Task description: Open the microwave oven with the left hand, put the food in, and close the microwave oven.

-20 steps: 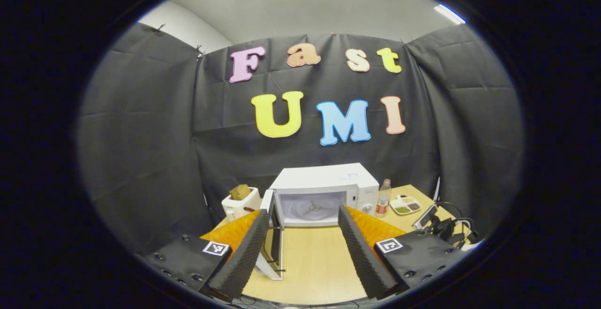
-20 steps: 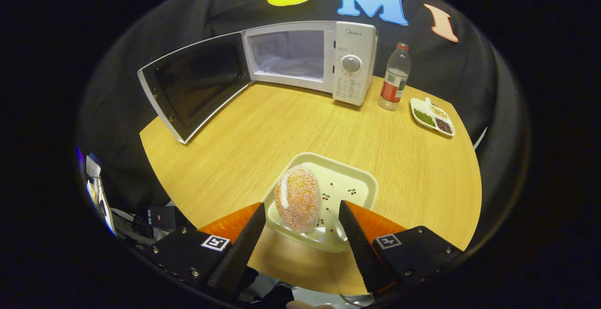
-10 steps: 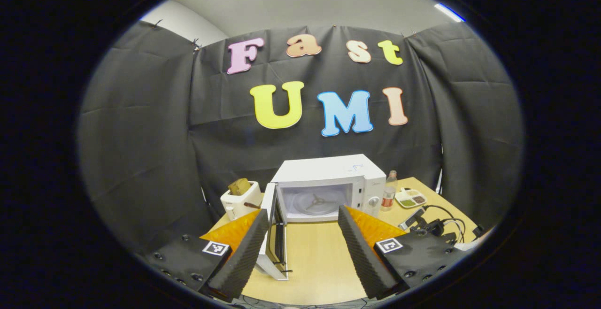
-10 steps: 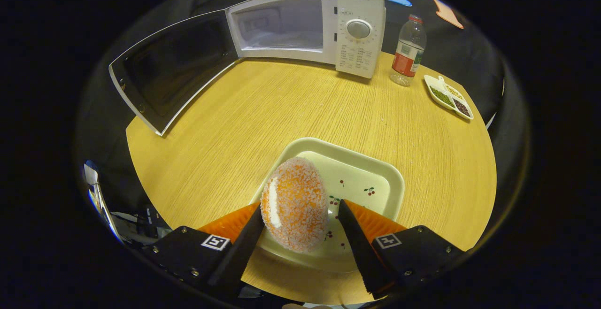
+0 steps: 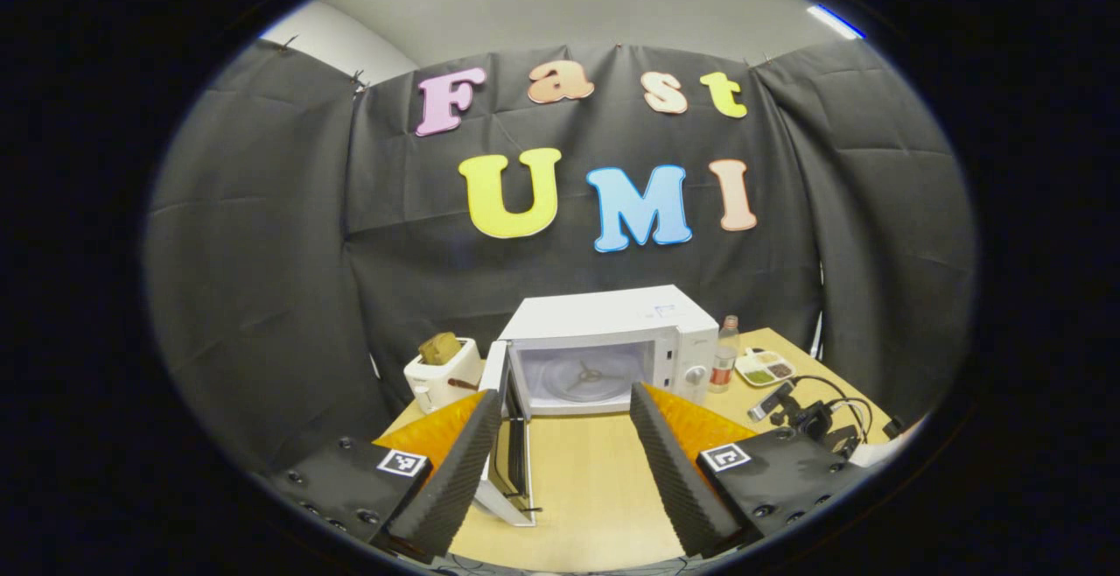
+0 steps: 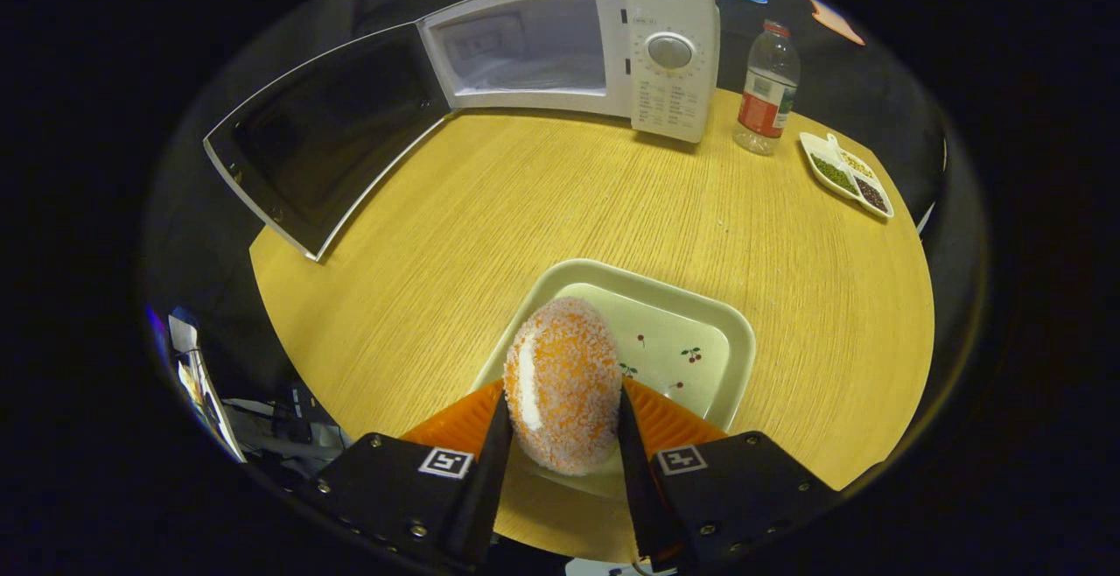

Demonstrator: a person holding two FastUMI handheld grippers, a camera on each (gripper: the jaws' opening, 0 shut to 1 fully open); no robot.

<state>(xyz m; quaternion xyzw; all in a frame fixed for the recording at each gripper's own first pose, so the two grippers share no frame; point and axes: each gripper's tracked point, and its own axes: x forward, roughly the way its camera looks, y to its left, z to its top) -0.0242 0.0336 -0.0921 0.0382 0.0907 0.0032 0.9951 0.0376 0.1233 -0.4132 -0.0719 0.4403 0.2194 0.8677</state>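
A round wooden table [image 6: 490, 235] is seen across the middle of the right gripper view. At its upper edge the microwave oven [image 6: 612, 51] is stood, its door [image 6: 324, 134] swung wide toward the upper left. The breaded food [image 6: 564, 383] is gripped at lower centre between both fingers of the right gripper [image 6: 560, 462], over a pale tray [image 6: 700, 331]. The left gripper [image 5: 564, 462] is held spread with nothing between its fingers, at the bottom of its own view.

Microwave oven [image 6: 612, 51]: white, at the back of the surface [image 6: 525, 208], door [image 6: 324, 134] swung wide open, cavity empty. Food [image 6: 564, 383]: orange crumb-coated oval, upright over a pale tray [image 6: 700, 331].
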